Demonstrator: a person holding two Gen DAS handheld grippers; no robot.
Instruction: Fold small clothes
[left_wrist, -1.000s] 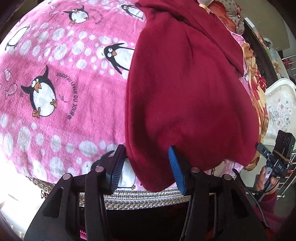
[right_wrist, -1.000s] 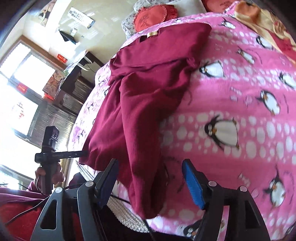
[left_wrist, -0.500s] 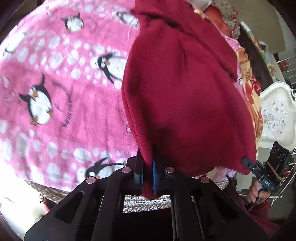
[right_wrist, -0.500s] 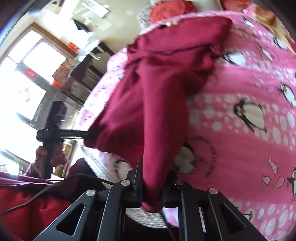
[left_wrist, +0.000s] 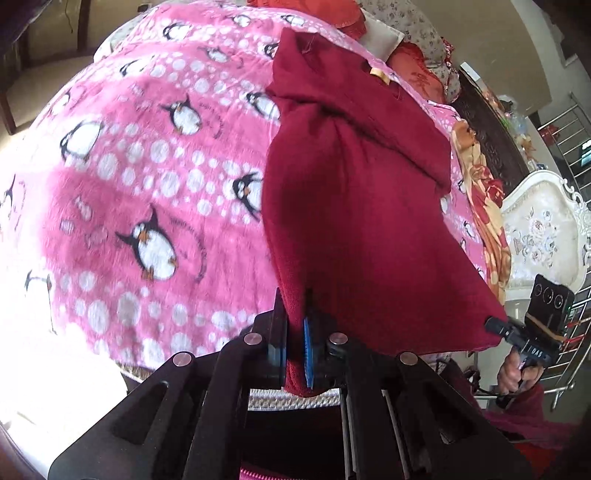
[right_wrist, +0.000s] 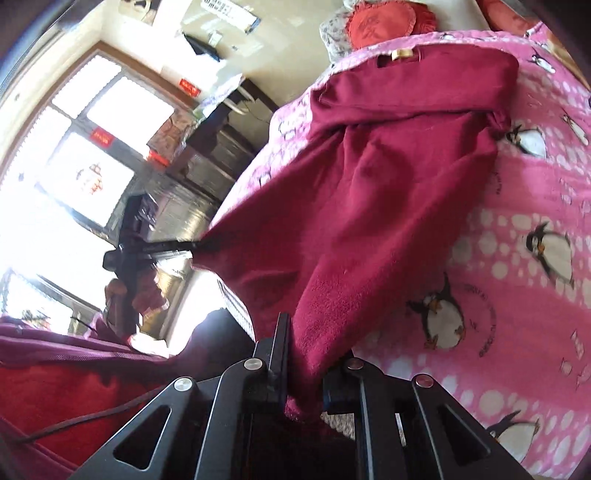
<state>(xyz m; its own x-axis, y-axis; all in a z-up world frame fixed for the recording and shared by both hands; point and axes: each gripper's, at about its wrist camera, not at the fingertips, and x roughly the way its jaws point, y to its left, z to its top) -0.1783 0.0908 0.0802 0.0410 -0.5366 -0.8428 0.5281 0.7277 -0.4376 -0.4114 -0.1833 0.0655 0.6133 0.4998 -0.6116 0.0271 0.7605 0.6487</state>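
Two corners of the dark red garment (left_wrist: 354, 221) were now pinched, where a second earlier both tools had stood with jaws apart, straddling the hem at the near edge of the bed. The left tool (left_wrist: 294, 347) was clamped on one bottom corner, its blue pad pressed flat against the cloth. The right tool (right_wrist: 303, 384) was clamped on the other corner, with a thick bunch of fabric squeezed between its fingers.

Both corners had risen off the pink penguin blanket (left_wrist: 140, 192) that covers the bed. From the right wrist view, the lifted hem stretched taut between the two tools, past the bed's near edge. The far part of the garment, with its small tan label (right_wrist: 400, 54), lay on the blanket toward the head of the bed, near a red cushion (right_wrist: 384, 22). A fold already ran across its upper part.

This looked like the start of a fold: grasps secured, lift begun. The likely next move would carry the hem toward the label end. The right tool's bunched grip might leave that corner uneven when laid down.
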